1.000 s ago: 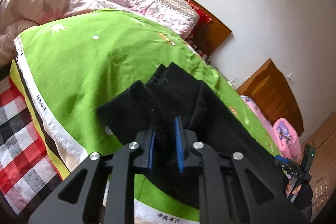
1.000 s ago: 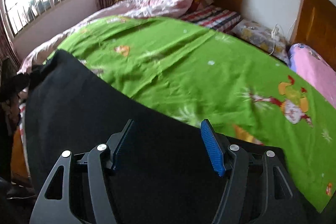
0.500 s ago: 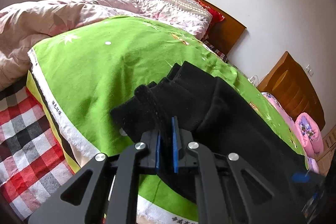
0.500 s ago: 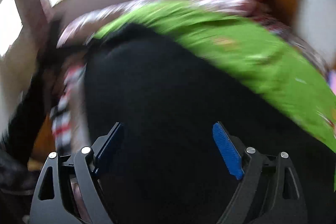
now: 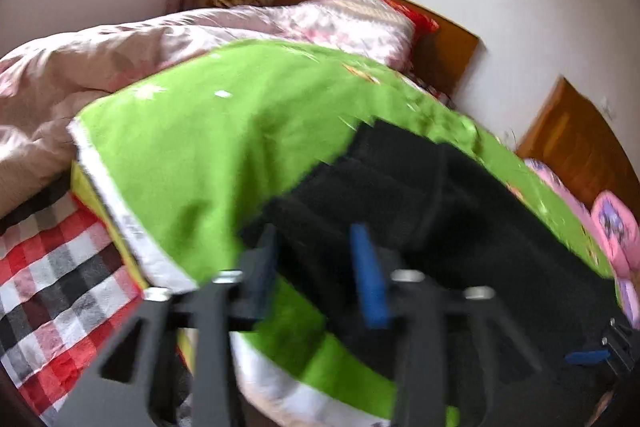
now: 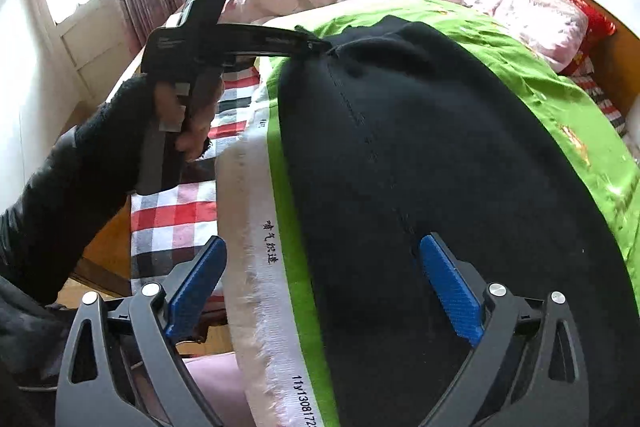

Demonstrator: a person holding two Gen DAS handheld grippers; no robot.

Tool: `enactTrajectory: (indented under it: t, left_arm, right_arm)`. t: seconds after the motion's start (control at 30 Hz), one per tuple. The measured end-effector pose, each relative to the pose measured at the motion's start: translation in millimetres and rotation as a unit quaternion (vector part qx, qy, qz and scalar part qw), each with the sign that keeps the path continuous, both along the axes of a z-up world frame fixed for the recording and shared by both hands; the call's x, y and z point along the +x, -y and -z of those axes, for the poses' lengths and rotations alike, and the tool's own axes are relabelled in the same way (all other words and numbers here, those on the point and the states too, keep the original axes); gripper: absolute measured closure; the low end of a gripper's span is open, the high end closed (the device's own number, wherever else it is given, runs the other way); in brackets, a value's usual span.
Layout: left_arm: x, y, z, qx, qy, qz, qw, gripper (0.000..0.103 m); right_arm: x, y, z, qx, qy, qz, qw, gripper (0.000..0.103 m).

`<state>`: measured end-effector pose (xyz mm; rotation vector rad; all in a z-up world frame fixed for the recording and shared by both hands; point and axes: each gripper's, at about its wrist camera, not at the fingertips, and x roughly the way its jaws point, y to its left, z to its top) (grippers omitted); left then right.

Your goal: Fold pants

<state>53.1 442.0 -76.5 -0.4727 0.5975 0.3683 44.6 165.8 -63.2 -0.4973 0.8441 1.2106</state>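
Black pants (image 6: 400, 147) lie folded lengthwise on a green sheet (image 6: 560, 99) along the bed's near edge. My left gripper (image 5: 316, 263) hangs over their layered end (image 5: 360, 195); its jaws are opening, the blue pads are apart, and the cloth lies loose between and under them. In the right wrist view the left gripper (image 6: 320, 45) sits at the far tip of the pants, gripped by a hand (image 6: 192, 115) in a black sleeve. My right gripper (image 6: 322, 287) is over the near end with its jaws opening wide. Its pads press on nothing.
The green sheet's white printed hem (image 6: 256, 247) runs along the bed edge, over a red checked sheet (image 5: 52, 287). A pink quilt (image 5: 120, 67) is heaped at the far side. Wooden headboards (image 5: 448, 47) and a pink pillow (image 5: 616, 227) stand near the wall.
The left gripper's jaws, shut on the pants' end before, have come apart and let go. The right gripper has swung left across the pants toward the bed edge and widened.
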Motion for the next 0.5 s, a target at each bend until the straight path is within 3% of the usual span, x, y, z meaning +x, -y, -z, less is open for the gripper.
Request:
enactTrajectory:
  t: [0.03,0.1,0.17,0.23,0.33,0.43,0.5]
  left_arm:
    - [-8,-3,-4,0.003,0.005,-0.023,0.9997,0.028]
    - [-30,-3,-23,0.028,0.028,-0.075,0.9964,0.022]
    - [-45,11,-46,0.040,0.060,-0.063,0.9954,0.013]
    - [-43,36,-64,0.041,0.074,-0.021,0.9962,0.003]
    - [-14,95,-82,0.030,0.069,0.101,0.9919,0.002]
    - [24,157,-85,0.005,0.044,0.200,0.9788,0.002]
    - [60,209,-83,-0.005,0.010,0.264,0.9644,0.002]
  right_arm:
    - [5,7,-5,0.014,-0.013,0.009,1.000,0.010]
    - [11,24,-14,0.037,-0.016,0.031,0.999,0.010]
    - [17,47,-27,0.068,-0.013,0.064,0.996,0.010]
    - [25,71,-38,0.083,0.011,0.110,0.990,0.010]
    - [44,107,-48,0.079,0.043,0.172,0.981,0.010]
    - [65,164,-54,0.074,0.066,0.249,0.963,0.010]
    - [83,210,-51,0.064,0.065,0.310,0.946,0.010]
